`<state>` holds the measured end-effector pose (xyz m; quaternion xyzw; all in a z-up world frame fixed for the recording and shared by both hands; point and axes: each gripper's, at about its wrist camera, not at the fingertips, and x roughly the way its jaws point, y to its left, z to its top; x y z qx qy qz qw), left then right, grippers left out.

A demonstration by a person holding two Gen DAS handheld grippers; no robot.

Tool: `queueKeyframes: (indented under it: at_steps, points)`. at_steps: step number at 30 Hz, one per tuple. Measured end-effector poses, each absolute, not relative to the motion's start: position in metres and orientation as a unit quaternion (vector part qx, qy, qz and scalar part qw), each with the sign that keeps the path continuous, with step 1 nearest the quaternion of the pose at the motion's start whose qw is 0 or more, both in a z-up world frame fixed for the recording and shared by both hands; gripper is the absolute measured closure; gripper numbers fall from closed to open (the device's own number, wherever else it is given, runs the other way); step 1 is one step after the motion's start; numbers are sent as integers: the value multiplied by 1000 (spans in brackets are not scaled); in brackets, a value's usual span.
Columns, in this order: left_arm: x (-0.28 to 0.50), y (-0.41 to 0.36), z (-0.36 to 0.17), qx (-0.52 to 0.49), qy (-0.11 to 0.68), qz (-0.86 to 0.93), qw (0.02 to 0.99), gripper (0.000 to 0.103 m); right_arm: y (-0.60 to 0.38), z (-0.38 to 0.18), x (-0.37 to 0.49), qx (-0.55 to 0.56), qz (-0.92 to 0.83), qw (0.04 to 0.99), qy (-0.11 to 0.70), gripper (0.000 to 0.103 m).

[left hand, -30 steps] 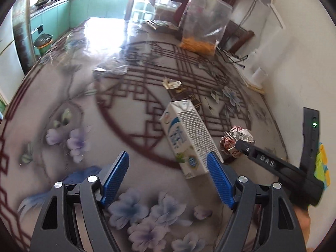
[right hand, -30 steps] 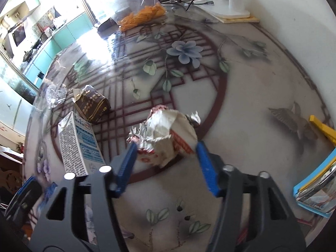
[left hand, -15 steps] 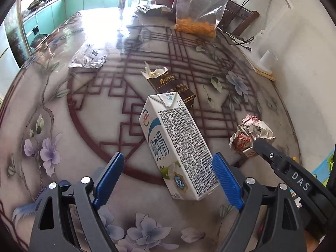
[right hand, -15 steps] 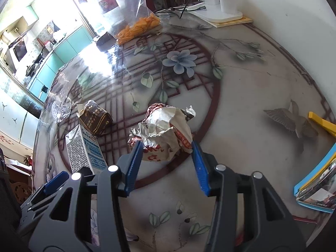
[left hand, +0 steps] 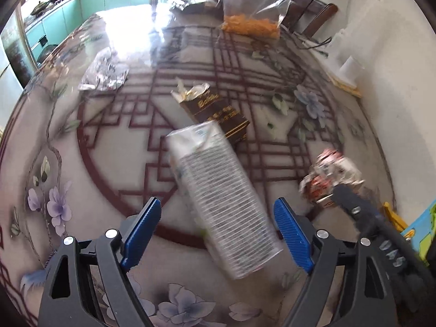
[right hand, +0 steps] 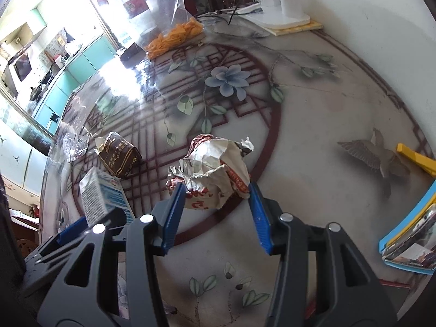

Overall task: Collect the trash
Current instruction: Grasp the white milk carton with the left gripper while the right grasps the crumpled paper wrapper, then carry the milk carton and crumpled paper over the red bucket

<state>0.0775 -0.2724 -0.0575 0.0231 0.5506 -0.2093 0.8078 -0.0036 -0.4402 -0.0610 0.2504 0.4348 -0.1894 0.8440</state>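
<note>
On the flower-patterned table (left hand: 81, 163), the left gripper (left hand: 218, 231), jaws closing but not yet touching, straddled a milk carton (left hand: 218, 196). The right gripper (right hand: 215, 212) clenched a crumpled wrapper (right hand: 212, 169). A brown packet (left hand: 218, 111) lay just behind the carton.

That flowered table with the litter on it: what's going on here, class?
A person is clearing trash with a claw in each hand. The right claw is shut on a crumpled paper wrapper that sits on the table. The left claw straddles a white milk carton, its jaws closing but not yet pressing it. A brown snack bag and a clear plastic scrap lie untouched farther off.
</note>
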Motion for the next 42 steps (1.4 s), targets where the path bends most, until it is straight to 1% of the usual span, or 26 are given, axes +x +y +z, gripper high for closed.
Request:
queueKeyframes:
  at_steps: [2, 3, 4, 5, 6, 7, 11, 18, 26, 34, 42]
  points:
    - [78, -269, -64, 22, 554, -215, 804, 27, -440, -59, -4, 244, -194, 846, 433, 57]
    - [78, -266, -66, 19, 555, -215, 803, 33, -440, -59, -4, 242, -196, 846, 432, 57]
    - [78, -262, -68, 13, 557, -210, 803, 51, -440, -58, -4, 238, -196, 848, 432, 57]
    - [78, -258, -70, 9, 560, -204, 803, 55, -439, -57, -3, 234, -196, 849, 430, 57]
    - [78, -254, -72, 7, 561, -203, 803, 62, -438, -56, -3, 229, -197, 852, 428, 57]
    - [78, -250, -74, 9, 558, -206, 804, 67, -437, -55, -2, 223, -197, 854, 427, 57]
    - [73, -232, -70, 36, 542, -211, 813, 68, -429, -52, 2, 199, -192, 860, 428, 57]
    - [50, -172, -51, 43, 503, -218, 835, 68, -411, -47, 6, 160, -178, 873, 425, 57]
    - [22, -99, -30, -1, 488, -216, 846, 68, -378, -42, 10, 100, -162, 883, 429, 57]
    - [5, -39, -22, -4, 472, -177, 864, 68, -337, -11, -15, 33, -139, 909, 392, 57]
    - [6, 12, -10, -45, 453, -143, 879, 68, -280, 13, -34, -16, -98, 924, 369, 57]
